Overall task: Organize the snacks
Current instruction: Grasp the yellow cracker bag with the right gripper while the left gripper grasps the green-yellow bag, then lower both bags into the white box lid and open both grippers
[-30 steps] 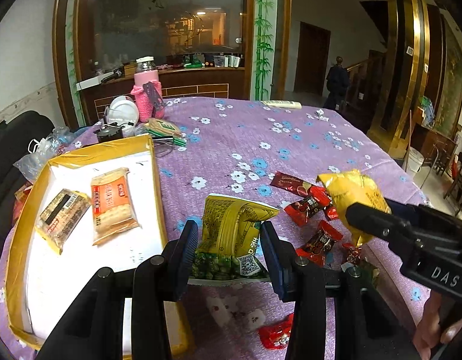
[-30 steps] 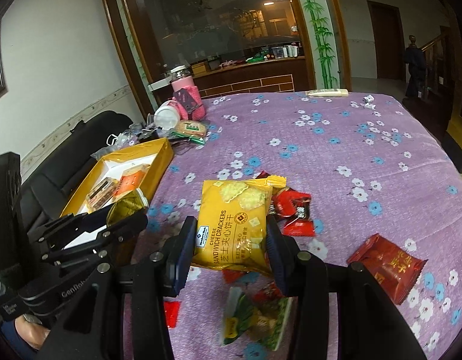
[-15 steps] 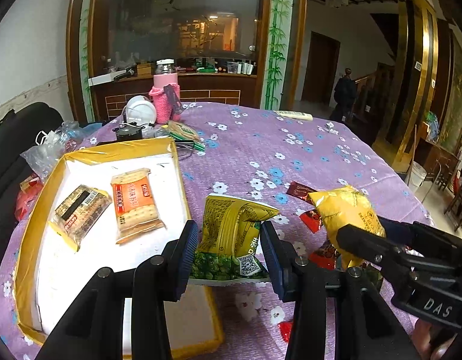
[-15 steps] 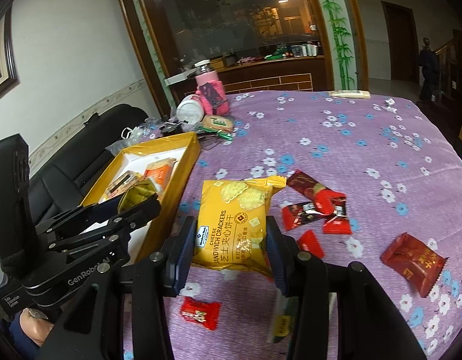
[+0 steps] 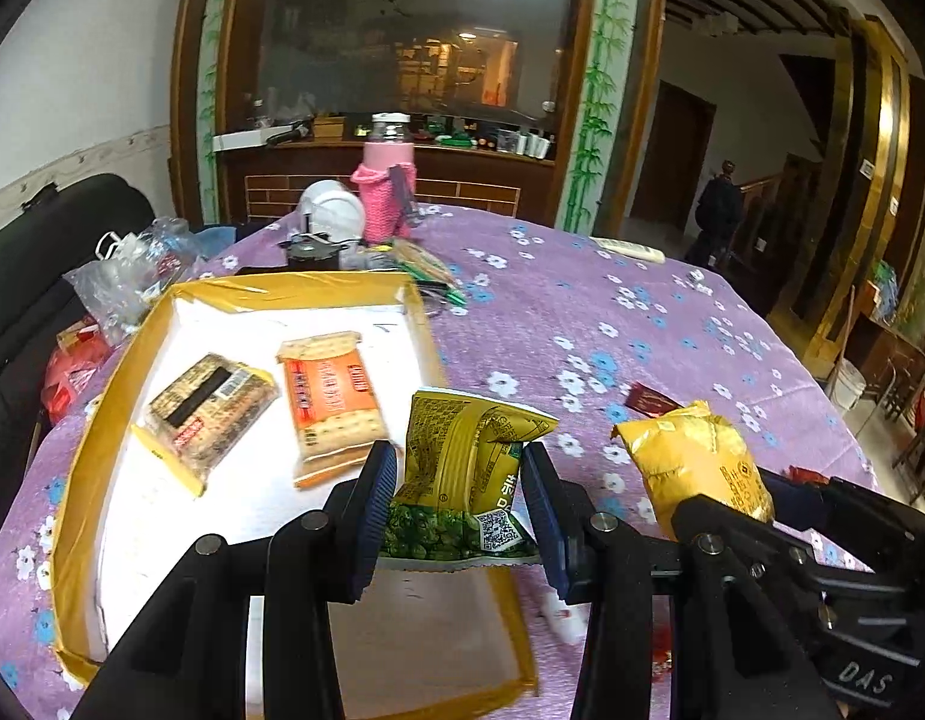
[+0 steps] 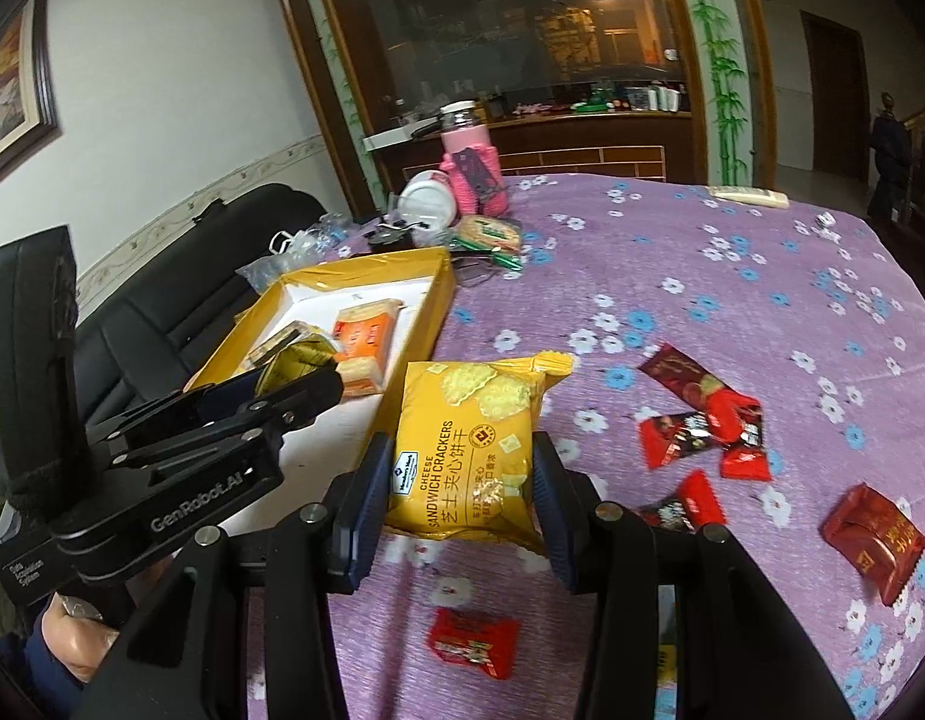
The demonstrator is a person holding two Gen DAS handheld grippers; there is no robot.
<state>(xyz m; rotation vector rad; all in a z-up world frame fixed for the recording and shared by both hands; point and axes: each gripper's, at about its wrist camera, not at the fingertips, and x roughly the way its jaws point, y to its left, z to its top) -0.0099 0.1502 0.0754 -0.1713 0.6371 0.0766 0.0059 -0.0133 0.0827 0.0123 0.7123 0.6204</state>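
left gripper (image 5: 459,501) clamped on crinkly yellow-green snack packet (image 5: 462,480) over near right corner of shallow yellow cardboard tray (image 5: 96,438), right gripper (image 6: 462,495) pinching yellow cheese sandwich cracker pack (image 6: 468,450) just off tray's right edge, above purple floral tablecloth (image 6: 702,276)

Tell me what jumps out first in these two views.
Each gripper holds a snack up: the left gripper pinches a green pea packet, the right gripper a yellow cracker packet. To their left lies a yellow box holding two biscuit packs; red candies dot the purple tablecloth.
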